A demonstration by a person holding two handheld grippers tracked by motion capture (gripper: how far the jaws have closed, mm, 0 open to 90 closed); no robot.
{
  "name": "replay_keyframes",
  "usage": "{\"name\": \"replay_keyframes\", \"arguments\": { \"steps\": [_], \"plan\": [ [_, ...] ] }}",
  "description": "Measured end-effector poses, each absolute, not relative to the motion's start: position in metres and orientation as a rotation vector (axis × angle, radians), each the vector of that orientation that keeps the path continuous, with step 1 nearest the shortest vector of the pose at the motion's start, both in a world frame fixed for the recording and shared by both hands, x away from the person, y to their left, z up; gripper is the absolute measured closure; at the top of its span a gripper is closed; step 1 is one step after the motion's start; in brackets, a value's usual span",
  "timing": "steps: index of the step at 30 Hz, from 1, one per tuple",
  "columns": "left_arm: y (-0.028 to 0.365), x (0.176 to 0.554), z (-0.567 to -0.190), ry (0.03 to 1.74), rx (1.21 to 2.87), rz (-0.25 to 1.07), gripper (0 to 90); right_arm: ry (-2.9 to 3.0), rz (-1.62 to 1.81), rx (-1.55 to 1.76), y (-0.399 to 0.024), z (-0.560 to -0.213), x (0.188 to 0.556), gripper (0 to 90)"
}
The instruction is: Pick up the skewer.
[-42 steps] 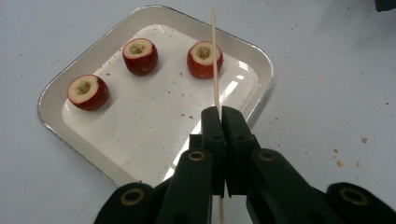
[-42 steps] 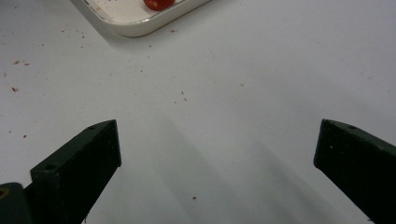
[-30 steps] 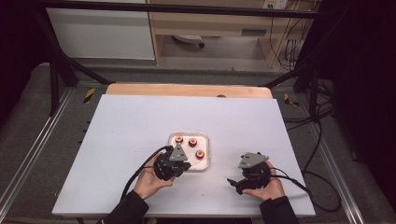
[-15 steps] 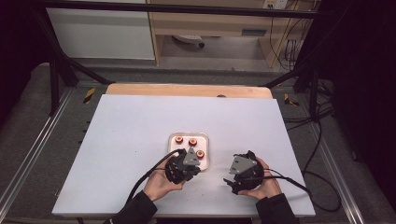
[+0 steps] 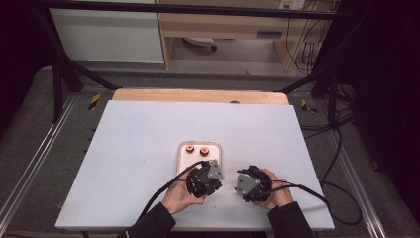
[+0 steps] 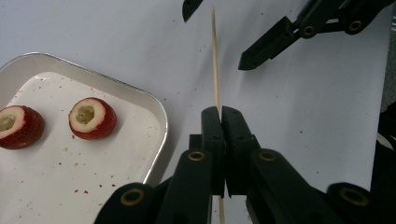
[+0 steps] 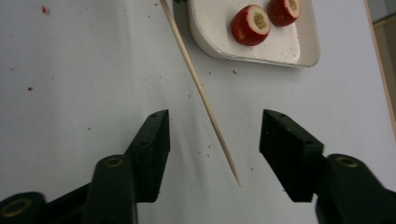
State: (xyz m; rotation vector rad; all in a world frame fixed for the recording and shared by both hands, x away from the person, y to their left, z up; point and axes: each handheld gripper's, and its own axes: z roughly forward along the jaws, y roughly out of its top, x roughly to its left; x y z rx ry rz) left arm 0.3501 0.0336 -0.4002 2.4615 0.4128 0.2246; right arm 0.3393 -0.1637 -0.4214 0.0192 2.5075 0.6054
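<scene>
The main risk from here is a bad handover of the wooden skewer [image 6: 215,60]. If the right tongs [image 7: 212,140] clamp off-centre, or the left tongs [image 6: 221,128] let go too soon, the thin stick could pivot, slip onto the tabletop [image 5: 138,134] or snap; its pointed end could also skid past the pads rather than seat between them.

The left tongs are fully closed on the skewer, which passes between their pads and juts forward, just beside the tray [image 6: 156,109]. The right tongs stand about half open and have just been closing, with the skewer's pointed tip lying in the gap between their jaws; neither pad presses on it yet.

On the tray sit two cored red fruit pieces [image 6: 92,118], well clear of the skewer. In the high view both hands meet just in front of the tray [image 5: 219,148].
</scene>
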Motion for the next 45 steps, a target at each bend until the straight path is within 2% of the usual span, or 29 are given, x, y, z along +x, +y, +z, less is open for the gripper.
{"name": "replay_keyframes", "arguments": {
  "steps": [1,6,7,8,9,12,22,30,37,45],
  "plan": [
    [0.034,0.350,-0.400,0.413,2.462,0.225,88.5,2.508,0.605,0.019,-0.164,-0.421,0.339,45.8],
    [0.031,0.350,-0.401,0.413,2.467,0.214,88.5,2.488,0.536,-0.131,-0.162,-0.426,0.339,58.6],
    [0.031,0.350,-0.401,0.413,2.467,0.214,88.5,2.488,0.536,-0.131,-0.162,-0.426,0.339,58.6],
    [0.031,0.350,-0.402,0.412,2.471,0.212,88.5,2.480,0.515,-0.176,-0.162,-0.427,0.339,63.8],
    [0.031,0.350,-0.402,0.412,2.471,0.212,88.5,2.480,0.515,-0.176,-0.162,-0.427,0.339,63.8],
    [0.030,0.350,-0.402,0.399,2.482,0.205,88.5,2.472,0.483,-0.259,-0.161,-0.429,0.338,72.7],
    [0.028,0.351,-0.403,0.376,2.480,0.187,88.5,2.451,0.432,-0.384,-0.162,-0.430,0.336,87.5],
    [0.029,0.353,-0.402,0.380,2.484,0.164,87.7,2.435,0.402,-0.441,-0.161,-0.426,0.334,89.0],
    [0.031,0.359,-0.399,0.461,2.561,0.130,72.4,2.385,0.277,-0.501,-0.155,-0.421,0.334,89.0],
    [0.021,0.368,-0.396,0.534,2.654,0.089,75.1,2.335,0.210,-0.593,-0.144,-0.418,0.335,89.0]
  ]
}}
